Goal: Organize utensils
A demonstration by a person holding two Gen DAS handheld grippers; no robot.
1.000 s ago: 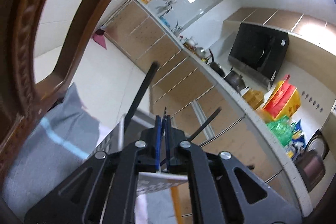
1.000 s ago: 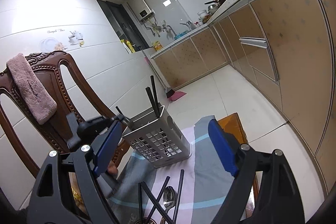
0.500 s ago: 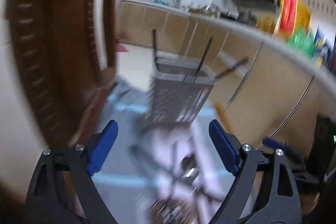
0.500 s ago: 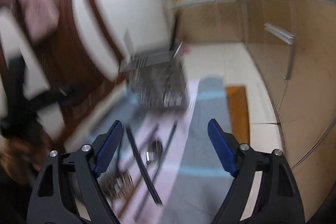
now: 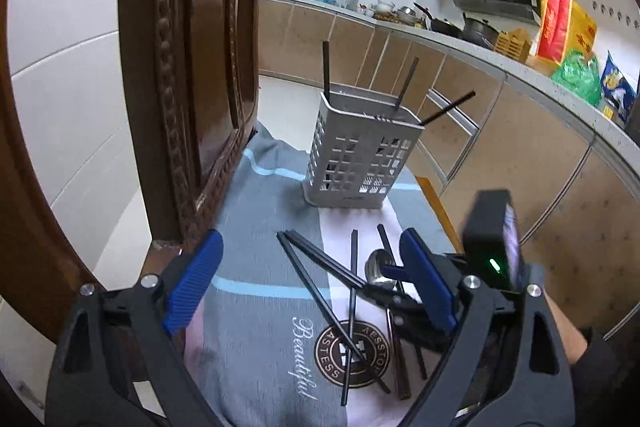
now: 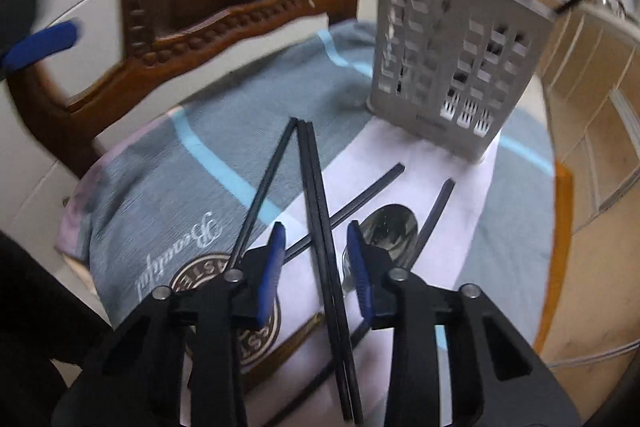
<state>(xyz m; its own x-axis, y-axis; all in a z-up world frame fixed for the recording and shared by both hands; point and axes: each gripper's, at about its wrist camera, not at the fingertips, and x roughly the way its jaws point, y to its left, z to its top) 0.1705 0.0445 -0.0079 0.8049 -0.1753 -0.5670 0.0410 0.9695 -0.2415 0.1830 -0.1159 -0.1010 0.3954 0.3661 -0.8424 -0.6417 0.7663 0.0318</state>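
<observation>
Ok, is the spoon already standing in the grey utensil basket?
No: the spoon lies flat on the cloth among loose chopsticks, in front of the grey utensil basket, which holds only chopsticks.

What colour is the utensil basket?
Light grey, seen best in the left wrist view: utensil basket.

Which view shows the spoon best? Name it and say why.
The right wrist view: the spoon lies close ahead, its bowl clear just right of the closing right gripper. In the left wrist view the spoon is smaller and partly hidden behind a blue finger.
</observation>
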